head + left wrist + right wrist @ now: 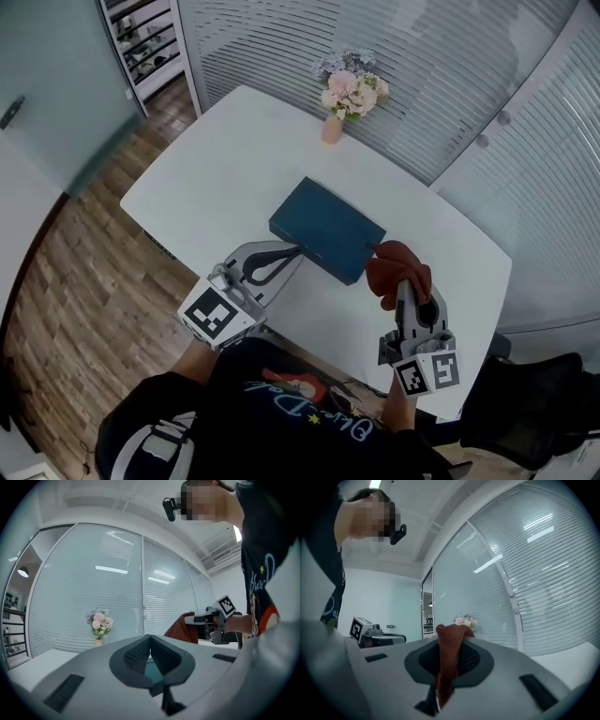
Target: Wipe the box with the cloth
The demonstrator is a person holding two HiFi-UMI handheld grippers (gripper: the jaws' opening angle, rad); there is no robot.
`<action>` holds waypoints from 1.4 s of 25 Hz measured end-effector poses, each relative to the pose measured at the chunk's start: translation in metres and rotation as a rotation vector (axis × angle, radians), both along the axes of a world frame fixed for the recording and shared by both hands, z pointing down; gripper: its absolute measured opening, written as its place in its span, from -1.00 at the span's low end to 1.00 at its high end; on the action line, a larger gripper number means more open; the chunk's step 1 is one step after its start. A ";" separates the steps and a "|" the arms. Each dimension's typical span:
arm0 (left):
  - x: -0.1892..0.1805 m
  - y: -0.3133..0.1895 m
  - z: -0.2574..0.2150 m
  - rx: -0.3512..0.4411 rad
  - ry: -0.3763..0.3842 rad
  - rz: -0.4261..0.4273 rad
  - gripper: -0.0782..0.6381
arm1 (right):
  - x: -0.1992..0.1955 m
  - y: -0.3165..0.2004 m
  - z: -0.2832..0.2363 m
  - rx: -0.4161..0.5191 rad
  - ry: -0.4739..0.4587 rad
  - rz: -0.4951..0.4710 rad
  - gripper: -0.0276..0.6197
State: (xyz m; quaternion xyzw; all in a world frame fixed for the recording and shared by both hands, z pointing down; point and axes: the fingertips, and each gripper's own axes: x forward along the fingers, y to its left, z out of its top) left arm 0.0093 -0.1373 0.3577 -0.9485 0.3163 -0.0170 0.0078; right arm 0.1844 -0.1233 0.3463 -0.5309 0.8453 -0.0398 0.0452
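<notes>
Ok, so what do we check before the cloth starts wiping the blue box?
1. Cloth pinched firmly in the right tongs: ok.
2. Box lying flat on the table with nothing on top: ok.
3. Cloth touching the box: cannot tell. It sits at the box's near right corner.
4. Left tongs steadying the box: cannot tell. They are closed with their tips at the box's near left edge.
5. Flower vase out of the wiping path: ok. It stands at the far end of the table, apart from the box.
</notes>
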 end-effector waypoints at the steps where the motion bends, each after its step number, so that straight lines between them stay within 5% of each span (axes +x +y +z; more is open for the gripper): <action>1: -0.003 -0.006 0.001 -0.003 0.003 0.011 -0.77 | -0.007 -0.007 -0.004 0.013 0.012 -0.002 -0.83; 8: -0.032 -0.043 0.002 -0.005 0.046 0.049 -0.77 | -0.058 -0.056 -0.023 0.049 -0.026 0.020 -0.83; 15: -0.039 -0.067 0.006 0.007 0.055 0.084 -0.77 | -0.105 -0.125 -0.029 0.045 0.082 -0.053 -0.83; 20: -0.055 -0.086 0.008 0.009 0.065 0.056 -0.77 | -0.137 -0.178 -0.013 0.041 0.269 -0.085 -0.83; 26: -0.066 -0.115 0.014 -0.003 0.099 0.019 -0.77 | -0.156 -0.230 0.061 -0.132 0.426 -0.107 -0.83; 35: -0.067 -0.133 0.025 -0.039 0.137 0.002 -0.77 | -0.207 -0.226 0.154 -0.328 0.789 -0.408 -0.83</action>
